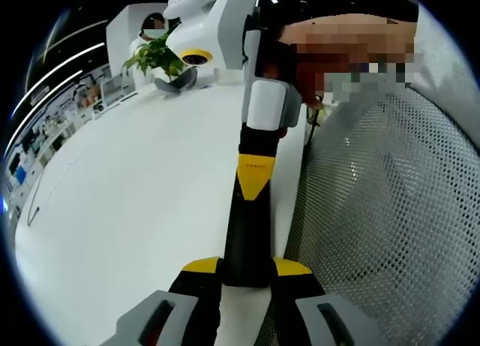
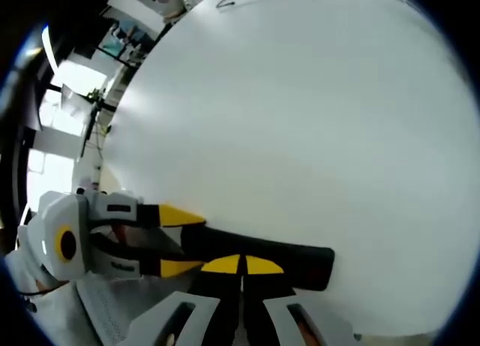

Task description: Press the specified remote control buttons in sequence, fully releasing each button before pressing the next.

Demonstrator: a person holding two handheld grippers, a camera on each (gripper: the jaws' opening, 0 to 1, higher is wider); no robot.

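A broad white bench [image 1: 135, 188] spans the room's foreground. At its far edge stands a green potted plant [image 1: 159, 57]. Shelving [image 1: 45, 128] lines the wall beyond, under bright ceiling light strips [image 1: 56, 64]. A grey mesh chair back [image 1: 390, 211] sits beside the bench.

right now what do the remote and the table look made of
The remote looks like black plastic with a matte finish, since it shows no glare. The table has a smooth white top with a faint sheen, perhaps laminate or paint; its core is not visible.

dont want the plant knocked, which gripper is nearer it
Right. The right gripper presses the remote farther up the table toward the plant; the left gripper clamps the remote's near end.
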